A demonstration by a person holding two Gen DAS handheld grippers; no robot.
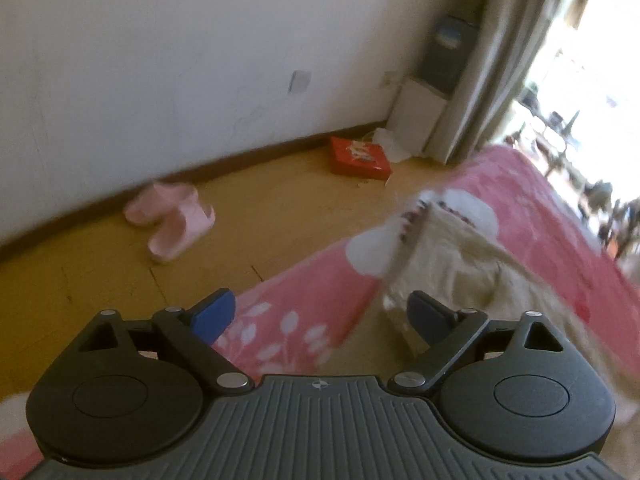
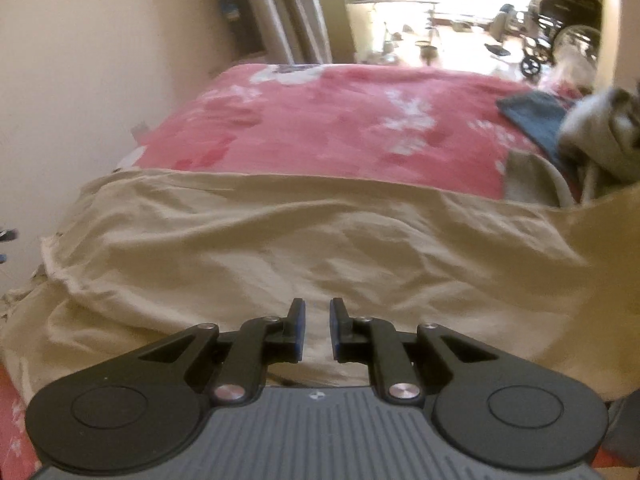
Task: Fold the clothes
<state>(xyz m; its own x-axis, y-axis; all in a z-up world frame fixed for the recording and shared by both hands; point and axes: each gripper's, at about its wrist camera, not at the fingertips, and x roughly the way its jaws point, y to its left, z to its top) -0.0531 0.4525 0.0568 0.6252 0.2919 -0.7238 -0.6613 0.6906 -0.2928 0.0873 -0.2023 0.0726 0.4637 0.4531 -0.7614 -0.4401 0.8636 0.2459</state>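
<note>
Slippers, pale pink, lie on the wooden floor at the far left of the left wrist view, close to the white wall. Further right a red box sits on the floor near the corner, beside a pale curtain. Below, the left claw has its blue-padded fingers spread wide with nothing between them, poised over the edge of a pink flowered blanket. To the right, a beige garment lies rumpled on that blanket, its edge just beside the right-hand finger. In the right wrist view, the same beige garment stretches across the whole width of the bed, wrinkled, with the pink blanket bare behind it. The right claw sits low in the middle, its fingers nearly together with a narrow gap; beige cloth shows in that gap, but whether it is pinched cannot be told. At the far right lies a heap of blue and grey clothes.
</note>
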